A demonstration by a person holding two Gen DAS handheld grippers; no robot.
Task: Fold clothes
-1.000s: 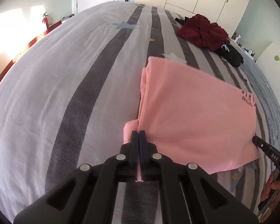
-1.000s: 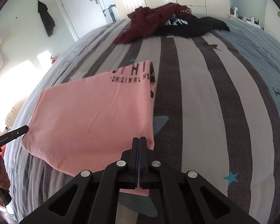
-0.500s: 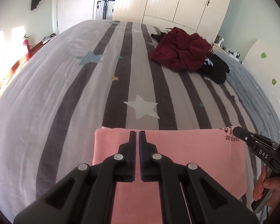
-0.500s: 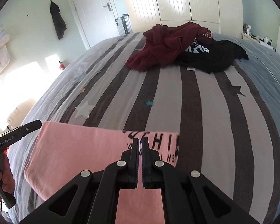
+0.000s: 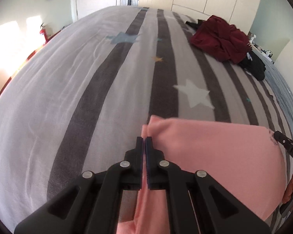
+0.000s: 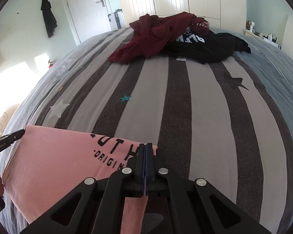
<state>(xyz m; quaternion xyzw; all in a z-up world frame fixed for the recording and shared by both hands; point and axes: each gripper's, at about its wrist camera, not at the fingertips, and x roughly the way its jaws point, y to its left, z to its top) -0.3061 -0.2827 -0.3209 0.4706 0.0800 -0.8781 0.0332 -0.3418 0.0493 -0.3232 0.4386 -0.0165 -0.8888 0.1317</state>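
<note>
A pink T-shirt [image 5: 214, 152] with black lettering [image 6: 111, 152] is held up over the near end of the striped bed [image 5: 87, 89]. My left gripper [image 5: 144, 139] is shut on its left corner, with pink cloth pinched between the pads. My right gripper [image 6: 146, 146] is shut on the opposite corner, next to the lettering. The shirt stretches between the two grippers as a folded panel. Each view shows the tip of the other gripper at the shirt's far corner, with a hand under it.
A dark red garment [image 6: 158, 35] and a black one with white print [image 6: 205, 46] lie heaped at the far end of the bed. Wardrobe doors [image 6: 166, 0] and a door [image 6: 91, 7] stand beyond. A red fire extinguisher [image 5: 42, 32] stands by the left wall.
Both grippers have raised the pink shirt's edge off the bed and carried it up and towards me, so the panel now hangs between them. Both stayed shut on it.
</note>
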